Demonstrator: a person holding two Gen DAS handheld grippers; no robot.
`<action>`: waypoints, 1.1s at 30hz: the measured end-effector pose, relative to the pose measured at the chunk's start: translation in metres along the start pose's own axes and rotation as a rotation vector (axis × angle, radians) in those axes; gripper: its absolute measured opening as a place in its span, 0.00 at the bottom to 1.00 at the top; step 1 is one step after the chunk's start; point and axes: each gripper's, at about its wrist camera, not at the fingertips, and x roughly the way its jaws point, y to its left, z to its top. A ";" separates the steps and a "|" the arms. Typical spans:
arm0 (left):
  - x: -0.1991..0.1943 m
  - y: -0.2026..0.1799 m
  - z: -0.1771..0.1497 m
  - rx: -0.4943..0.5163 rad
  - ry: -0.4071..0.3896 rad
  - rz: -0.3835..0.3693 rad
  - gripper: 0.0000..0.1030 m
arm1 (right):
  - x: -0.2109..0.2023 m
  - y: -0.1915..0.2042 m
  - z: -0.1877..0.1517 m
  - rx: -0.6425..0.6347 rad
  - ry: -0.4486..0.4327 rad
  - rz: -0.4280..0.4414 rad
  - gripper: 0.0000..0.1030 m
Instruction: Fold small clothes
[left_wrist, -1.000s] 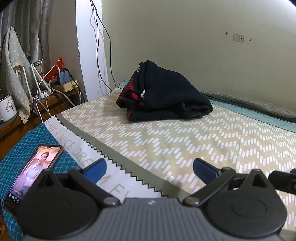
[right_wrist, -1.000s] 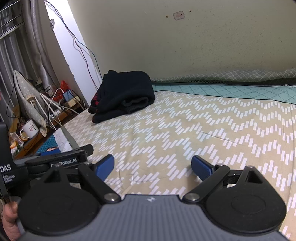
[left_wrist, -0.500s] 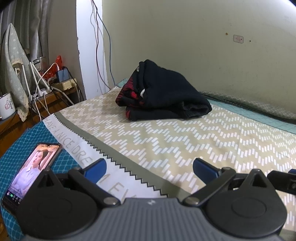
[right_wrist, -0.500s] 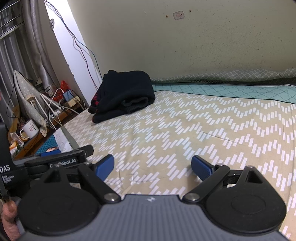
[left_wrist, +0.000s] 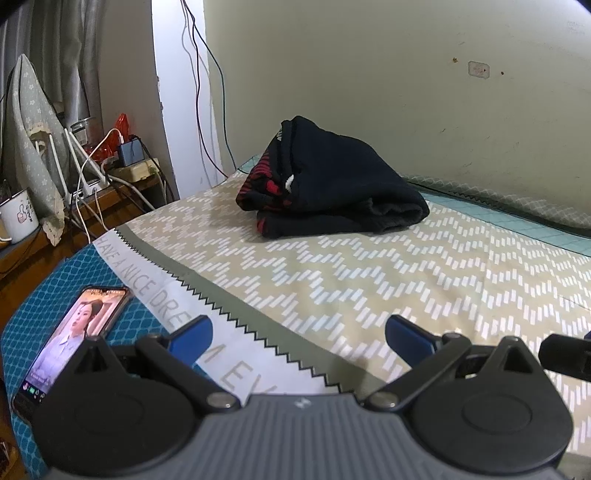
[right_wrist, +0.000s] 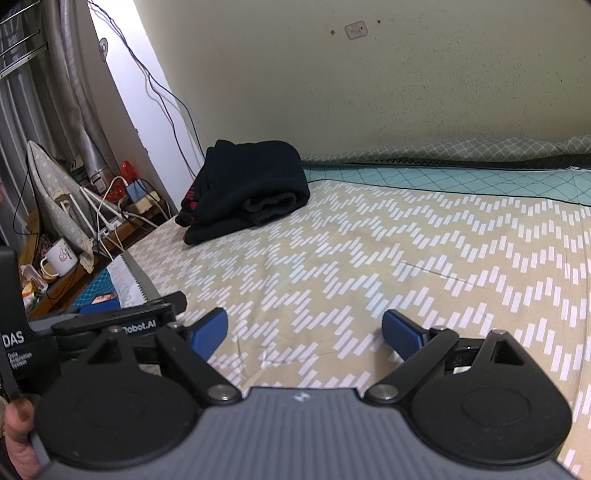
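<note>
A folded black garment with red patterning (left_wrist: 328, 188) lies on the patterned bed sheet (left_wrist: 388, 280) near the far left corner by the wall; it also shows in the right wrist view (right_wrist: 247, 188). My left gripper (left_wrist: 299, 334) is open and empty, low over the near edge of the bed, well short of the garment. My right gripper (right_wrist: 304, 332) is open and empty, low over the sheet to the right of the left one. The left gripper's body (right_wrist: 110, 321) shows at the left of the right wrist view.
A phone (left_wrist: 74, 332) with a lit screen lies on the blue pillowcase at the near left. A side table (left_wrist: 74, 206) with a mug (left_wrist: 18, 218), cables and a power strip stands left of the bed. The wall runs behind the bed.
The left wrist view has shifted slightly; the garment and phone sit a little differently in frame. Both grippers stay open and nothing was taken hold of.
</note>
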 end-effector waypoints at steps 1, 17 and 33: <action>0.000 0.000 0.000 0.001 0.001 0.002 1.00 | 0.000 0.000 0.000 0.000 0.000 0.000 0.86; 0.002 -0.002 0.000 0.005 0.012 0.005 1.00 | 0.000 0.000 0.000 0.001 0.000 0.000 0.86; 0.002 -0.002 -0.001 0.007 0.017 -0.002 1.00 | 0.000 0.000 0.000 0.002 0.001 0.000 0.86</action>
